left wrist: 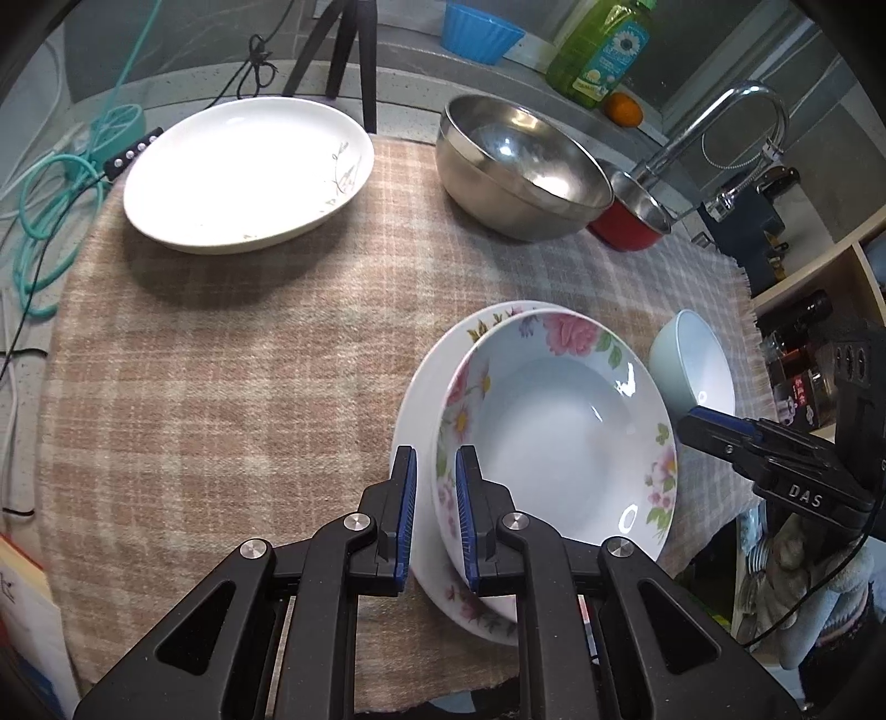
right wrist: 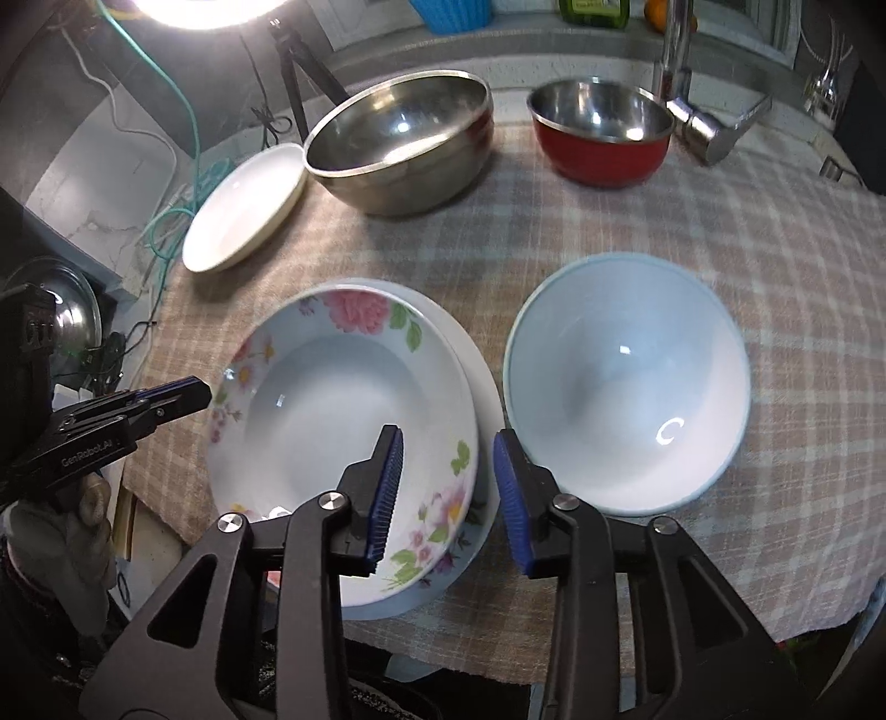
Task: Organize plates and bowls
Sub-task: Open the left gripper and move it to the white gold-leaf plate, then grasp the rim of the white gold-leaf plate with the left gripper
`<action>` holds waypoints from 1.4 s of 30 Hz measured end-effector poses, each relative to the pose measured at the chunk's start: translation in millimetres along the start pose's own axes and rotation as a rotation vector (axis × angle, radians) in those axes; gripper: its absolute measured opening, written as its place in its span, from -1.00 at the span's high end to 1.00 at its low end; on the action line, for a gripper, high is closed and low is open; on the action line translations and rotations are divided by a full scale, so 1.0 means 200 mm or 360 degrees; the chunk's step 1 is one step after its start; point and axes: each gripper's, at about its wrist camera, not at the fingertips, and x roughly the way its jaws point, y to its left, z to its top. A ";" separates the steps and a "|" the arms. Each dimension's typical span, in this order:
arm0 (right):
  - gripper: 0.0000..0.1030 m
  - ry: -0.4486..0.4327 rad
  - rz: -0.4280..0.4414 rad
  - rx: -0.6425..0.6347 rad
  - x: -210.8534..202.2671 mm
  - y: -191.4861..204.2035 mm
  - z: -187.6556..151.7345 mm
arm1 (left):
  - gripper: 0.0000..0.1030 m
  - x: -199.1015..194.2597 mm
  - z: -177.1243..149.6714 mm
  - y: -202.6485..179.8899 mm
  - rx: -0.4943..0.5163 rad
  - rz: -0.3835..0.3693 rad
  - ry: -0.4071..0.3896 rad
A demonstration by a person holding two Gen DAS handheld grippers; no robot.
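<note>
A floral deep plate lies stacked in a second floral plate on the checked cloth. My left gripper is open, its jaws straddling the left rims of the stack. My right gripper is open, its jaws straddling the stack's right rim. A pale blue bowl stands just right of the stack. A white plate, a large steel bowl and a red steel bowl stand at the back.
A faucet arches over the back right. A tripod, teal cables, a green bottle and a blue cup line the back. The cloth's front edge overhangs the counter.
</note>
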 end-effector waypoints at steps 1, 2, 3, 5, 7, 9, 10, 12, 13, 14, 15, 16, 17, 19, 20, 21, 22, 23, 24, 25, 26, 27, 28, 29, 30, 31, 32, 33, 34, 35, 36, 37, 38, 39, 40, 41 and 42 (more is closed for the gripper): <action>0.19 -0.0016 -0.0004 -0.0006 -0.02 0.01 0.00 | 0.76 -0.01 0.00 0.01 -0.0007 0.0000 -0.0009; 0.12 -0.0033 -0.0009 -0.0015 -0.03 0.02 0.01 | 0.76 -0.02 0.00 0.02 -0.0013 -0.0002 -0.0016; 0.09 -0.0051 -0.0005 -0.0025 -0.05 0.04 0.02 | 0.74 -0.03 0.01 0.04 -0.0020 -0.0003 -0.0022; -0.02 -0.0077 0.0009 -0.0047 -0.07 0.07 0.03 | 0.74 -0.05 0.01 0.06 -0.0032 -0.0007 -0.0031; -0.03 -0.0104 0.0048 -0.0058 -0.09 0.11 0.04 | 0.74 -0.07 0.02 0.09 -0.0037 -0.0007 -0.0046; -0.13 -0.0133 0.0104 -0.0063 -0.10 0.16 0.05 | 0.74 -0.09 0.04 0.13 -0.0042 0.0002 -0.0062; -0.14 -0.0152 0.0120 -0.0072 -0.10 0.19 0.06 | 0.74 -0.10 0.05 0.15 -0.0047 0.0009 -0.0075; -0.14 -0.0196 0.0114 -0.0107 -0.11 0.25 0.08 | 0.74 -0.12 0.08 0.20 -0.0057 0.0014 -0.0093; -0.14 -0.0211 0.0116 -0.0128 -0.11 0.28 0.09 | 0.74 -0.13 0.09 0.22 -0.0058 0.0022 -0.0104; -0.14 -0.0225 0.0138 -0.0151 -0.10 0.33 0.11 | 0.74 -0.14 0.10 0.24 -0.0058 0.0034 -0.0115; -0.14 -0.0227 0.0168 -0.0159 -0.10 0.36 0.11 | 0.74 -0.15 0.12 0.27 -0.0058 0.0045 -0.0124; -0.14 -0.0222 0.0198 -0.0165 -0.10 0.39 0.13 | 0.74 -0.16 0.14 0.30 -0.0060 0.0051 -0.0131; -0.14 -0.0214 0.0215 -0.0171 -0.09 0.42 0.15 | 0.74 -0.17 0.16 0.33 -0.0063 0.0060 -0.0141; -0.14 -0.0212 0.0210 -0.0206 -0.07 0.50 0.19 | 0.74 -0.19 0.21 0.41 -0.0068 0.0082 -0.0161; -0.14 -0.0214 0.0206 -0.0221 -0.06 0.54 0.21 | 0.74 -0.21 0.23 0.44 -0.0068 0.0087 -0.0171; -0.14 -0.0216 0.0205 -0.0229 -0.04 0.57 0.22 | 0.74 -0.22 0.25 0.47 -0.0068 0.0097 -0.0179; -0.14 -0.0215 0.0201 -0.0230 -0.03 0.61 0.24 | 0.74 -0.22 0.28 0.51 -0.0069 0.0113 -0.0186; -0.14 -0.0212 0.0198 -0.0224 -0.01 0.63 0.26 | 0.74 -0.23 0.31 0.54 -0.0069 0.0120 -0.0190; -0.14 -0.0204 0.0199 -0.0215 0.01 0.65 0.28 | 0.74 -0.23 0.34 0.57 -0.0065 0.0118 -0.0193; -0.14 -0.0195 0.0206 -0.0199 0.03 0.66 0.30 | 0.74 -0.23 0.37 0.61 -0.0063 0.0121 -0.0194; -0.14 -0.0185 0.0221 -0.0175 0.05 0.67 0.32 | 0.74 -0.23 0.40 0.63 -0.0062 0.0132 -0.0197; -0.14 -0.0178 0.0241 -0.0149 0.07 0.68 0.34 | 0.74 -0.24 0.43 0.66 -0.0058 0.0136 -0.0204; -0.14 -0.0171 0.0262 -0.0126 0.09 0.69 0.36 | 0.74 -0.24 0.46 0.68 -0.0052 0.0131 -0.0209; -0.14 -0.0171 0.0269 -0.0117 0.11 0.70 0.38 | 0.74 -0.24 0.48 0.70 -0.0049 0.0133 -0.0213; -0.14 -0.0172 0.0258 -0.0118 0.13 0.71 0.39 | 0.74 -0.23 0.51 0.72 -0.0045 0.0135 -0.0217; -0.14 -0.0175 0.0245 -0.0117 0.15 0.72 0.41 | 0.74 -0.22 0.54 0.75 -0.0041 0.0128 -0.0217; -0.13 -0.0177 0.0239 -0.0112 0.17 0.73 0.43 | 0.74 -0.21 0.57 0.77 -0.0044 0.0133 -0.0211; -0.11 -0.0172 0.0241 -0.0108 0.19 0.74 0.44 | 0.74 -0.20 0.59 0.79 -0.0048 0.0145 -0.0206; -0.03 -0.0164 0.0237 -0.0103 0.22 0.74 0.46 | 0.74 -0.19 0.62 0.80 -0.0045 0.0143 -0.0203; 0.07 -0.0156 0.0230 -0.0096 0.25 0.75 0.48 | 0.74 -0.17 0.65 0.82 -0.0040 0.0132 -0.0197; 0.08 -0.0145 0.0221 -0.0088 0.28 0.75 0.50 | 0.74 -0.16 0.68 0.83 -0.0048 0.0133 -0.0194; 0.09 -0.0135 0.0213 -0.0078 0.30 0.75 0.52 | 0.74 -0.14 0.70 0.84 -0.0062 0.0134 -0.0193; 0.10 -0.0120 0.0206 -0.0064 0.34 0.75 0.54 | 0.74 -0.13 0.72 0.86 -0.0066 0.0124 -0.0189; 0.12 -0.0102 0.0204 -0.0048 0.37 0.74 0.56 | 0.74 -0.12 0.75 0.86 -0.0063 0.0118 -0.0189; 0.15 -0.0087 0.0194 -0.0040 0.40 0.74 0.57 | 0.74 -0.10 0.77 0.87 -0.0060 0.0124 -0.0192; 0.17 -0.0069 0.0176 -0.0036 0.43 0.74 0.59 | 0.74 -0.09 0.80 0.87 -0.0059 0.0128 -0.0191; 0.19 -0.0051 0.0167 -0.0030 0.46 0.73 0.61 | 0.74 -0.07 0.82 0.88 -0.0059 0.0128 -0.0184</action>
